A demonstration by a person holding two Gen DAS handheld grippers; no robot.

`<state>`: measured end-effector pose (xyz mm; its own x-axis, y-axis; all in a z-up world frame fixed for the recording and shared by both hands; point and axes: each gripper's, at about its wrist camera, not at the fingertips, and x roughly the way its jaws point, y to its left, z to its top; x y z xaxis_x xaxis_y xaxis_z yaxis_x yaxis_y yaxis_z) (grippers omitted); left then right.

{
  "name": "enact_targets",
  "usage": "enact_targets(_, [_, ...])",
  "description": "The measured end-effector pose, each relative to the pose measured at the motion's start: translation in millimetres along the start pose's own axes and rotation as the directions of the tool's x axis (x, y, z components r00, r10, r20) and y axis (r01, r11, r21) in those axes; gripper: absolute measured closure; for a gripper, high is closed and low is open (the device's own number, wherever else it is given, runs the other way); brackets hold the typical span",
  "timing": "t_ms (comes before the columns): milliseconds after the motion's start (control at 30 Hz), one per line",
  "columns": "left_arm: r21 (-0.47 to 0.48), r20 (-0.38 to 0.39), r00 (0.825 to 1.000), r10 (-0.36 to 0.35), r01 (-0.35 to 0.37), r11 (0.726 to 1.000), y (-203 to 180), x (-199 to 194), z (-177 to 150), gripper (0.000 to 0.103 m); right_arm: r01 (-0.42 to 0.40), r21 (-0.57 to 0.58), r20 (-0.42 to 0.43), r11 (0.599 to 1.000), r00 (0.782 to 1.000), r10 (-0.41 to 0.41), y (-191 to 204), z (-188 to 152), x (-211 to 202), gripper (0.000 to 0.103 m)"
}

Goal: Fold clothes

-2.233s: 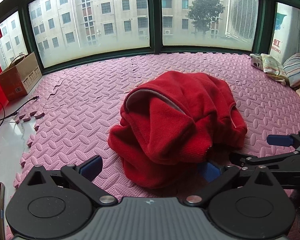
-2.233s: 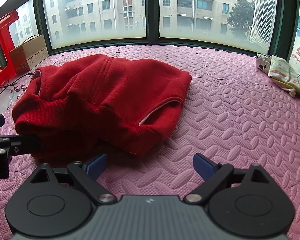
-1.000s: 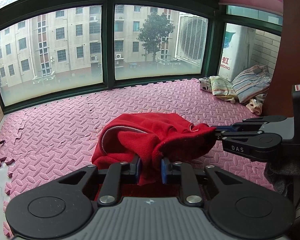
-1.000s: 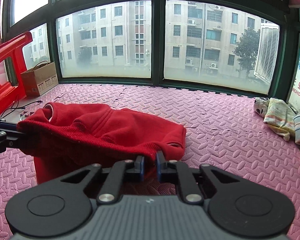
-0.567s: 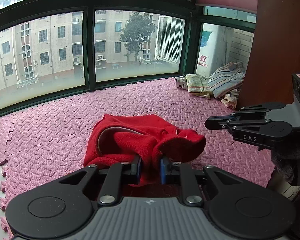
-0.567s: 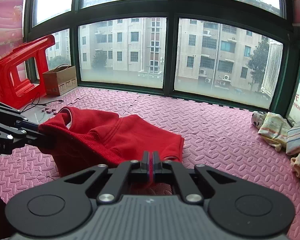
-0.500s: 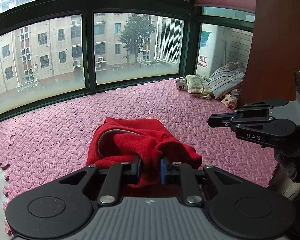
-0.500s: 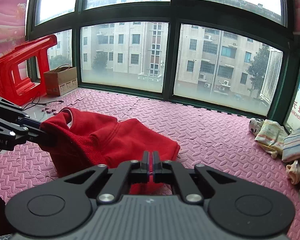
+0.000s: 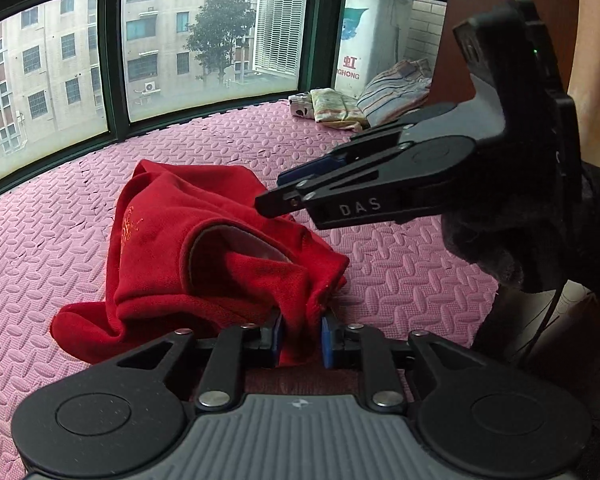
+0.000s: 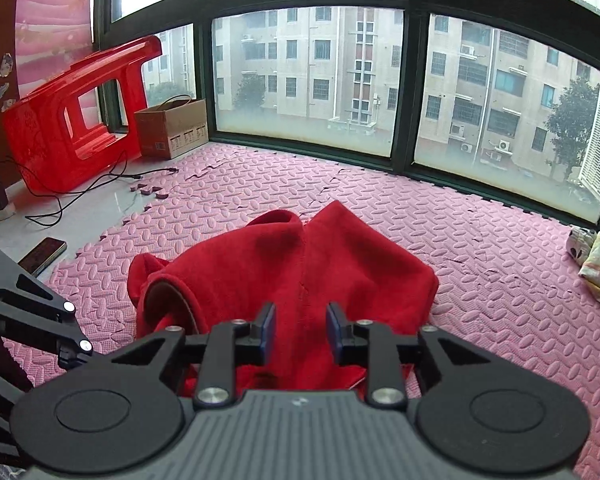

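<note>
A red fleece garment [image 9: 204, 248] lies bunched on the pink foam mat [image 9: 40, 240]. My left gripper [image 9: 300, 338] is shut on a fold of its near edge. My right gripper [image 10: 300, 330] is partly open with the garment [image 10: 300, 276] below and between its blue pads, not clamped. In the left wrist view the right gripper [image 9: 276, 196] hovers over the garment's far right side. The left gripper's black arm [image 10: 40, 320] shows at the left edge of the right wrist view.
Folded clothes [image 9: 364, 104] lie at the mat's far right corner by the window. A red plastic stool [image 10: 76, 120], a cardboard box [image 10: 172, 128], cables and a phone [image 10: 42, 256] sit on the bare floor to the left.
My right gripper has opened and let go of the garment. The garment has dropped lower onto the mat. My left gripper still holds its edge.
</note>
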<state>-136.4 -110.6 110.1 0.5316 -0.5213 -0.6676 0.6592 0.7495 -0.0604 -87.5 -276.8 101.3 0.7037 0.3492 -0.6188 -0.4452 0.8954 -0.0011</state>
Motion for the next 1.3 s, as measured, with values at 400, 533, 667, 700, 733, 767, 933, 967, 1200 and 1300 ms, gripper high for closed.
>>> enact_targets(400, [-0.120, 0.011, 0.991, 0.137, -0.135, 0.984, 47, -23, -7, 0.061, -0.015, -0.076, -0.174, 0.997, 0.985, 0.002, 6, -41, 34, 0.067])
enact_targets(533, [-0.245, -0.027, 0.974, 0.224, -0.224, 0.943, 83, -13, -2, 0.057, -0.007, -0.093, -0.176, 0.996, 0.984, -0.009, 8, -41, 33, 0.067])
enact_targets(667, [-0.337, -0.087, 0.972, 0.219, -0.236, 0.911, 112, 5, -1, 0.056, -0.001, -0.098, -0.175, 0.995, 0.984, -0.016, 10, -41, 33, 0.067])
enact_targets(700, [-0.360, -0.102, 0.971, 0.216, -0.239, 0.902, 119, 10, 0, 0.056, -0.001, -0.098, -0.175, 0.995, 0.984, -0.016, 11, -41, 33, 0.067])
enact_targets(733, [-0.382, -0.117, 0.970, 0.214, -0.242, 0.892, 126, 14, 0, 0.056, -0.002, -0.099, -0.175, 0.995, 0.985, -0.016, 11, -41, 32, 0.067])
enact_targets(767, [-0.404, -0.132, 0.969, 0.210, -0.246, 0.881, 134, 19, 1, 0.056, -0.002, -0.097, -0.174, 0.995, 0.985, -0.015, 11, -41, 32, 0.067])
enact_targets(933, [-0.473, -0.181, 0.971, 0.157, -0.226, 0.851, 154, 34, -2, 0.081, -0.004, -0.091, -0.176, 0.996, 0.984, -0.012, 10, -39, 32, 0.066])
enact_targets(967, [-0.476, -0.180, 0.971, 0.159, -0.227, 0.850, 156, 34, -1, 0.084, -0.012, -0.088, -0.175, 0.996, 0.985, -0.003, 10, -39, 31, 0.066])
enact_targets(1200, [-0.365, -0.042, 0.926, 0.375, -0.364, 0.857, 168, 8, 47, 0.087, -0.029, -0.098, -0.180, 0.995, 0.984, 0.011, 13, -41, 32, 0.058])
enact_targets(1300, [-0.351, 0.035, 0.879, 0.476, -0.435, 0.829, 184, -4, 71, 0.087, -0.042, -0.091, -0.184, 0.995, 0.983, 0.024, 13, -39, 34, 0.054])
